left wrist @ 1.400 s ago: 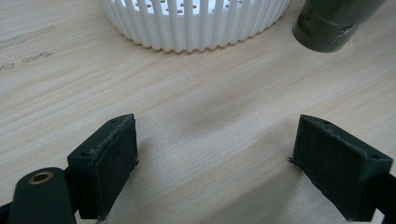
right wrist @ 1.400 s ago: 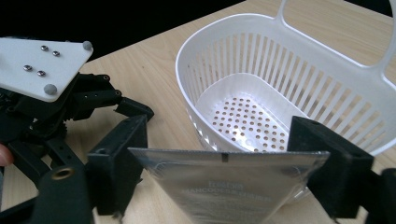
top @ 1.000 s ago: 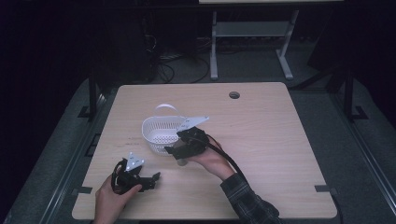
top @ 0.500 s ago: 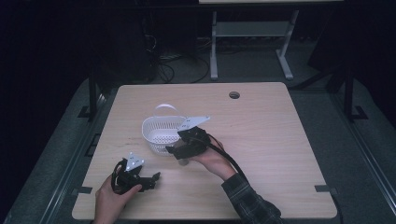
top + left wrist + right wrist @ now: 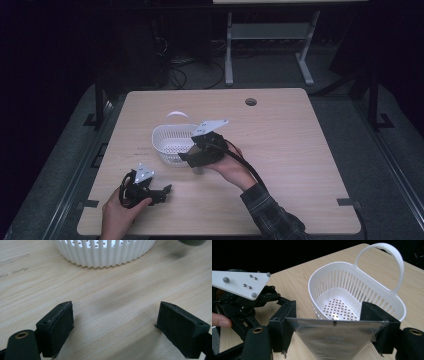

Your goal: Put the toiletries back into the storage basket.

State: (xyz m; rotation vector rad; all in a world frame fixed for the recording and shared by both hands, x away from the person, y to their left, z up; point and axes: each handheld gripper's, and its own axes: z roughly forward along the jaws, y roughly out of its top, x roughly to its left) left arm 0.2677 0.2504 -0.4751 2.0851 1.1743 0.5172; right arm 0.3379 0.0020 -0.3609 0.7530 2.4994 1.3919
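High view: a white slotted basket (image 5: 172, 145) with a loop handle stands left of centre on the wooden counter (image 5: 300, 150). The right hand-held gripper (image 5: 192, 155) sits at the basket's lower right rim, its grey plate above it. The left hand-held gripper (image 5: 162, 192) rests low on the counter at lower left of the frame, apart from the basket.

Left gripper view: both jaws are spread wide with nothing but bare counter between them. The basket wall (image 5: 105, 252) crosses the top of the frame, well ahead of the jaws.

Right gripper view: the jaws pinch a flat silver foil pouch (image 5: 337, 336) by its two side edges, stretched across the gap at the bottom of the frame. The basket (image 5: 357, 290) is directly beyond it, mouth open and, as far as I can see, empty. The left hand-held gripper (image 5: 287, 312) shows at the left of the frame.

Judgement: step in hand is carrying the pouch to the basket. Next move calls for bringing the pouch over the rim, tipping it down into the mouth, then spreading the jaws. The other gripper looks idle.
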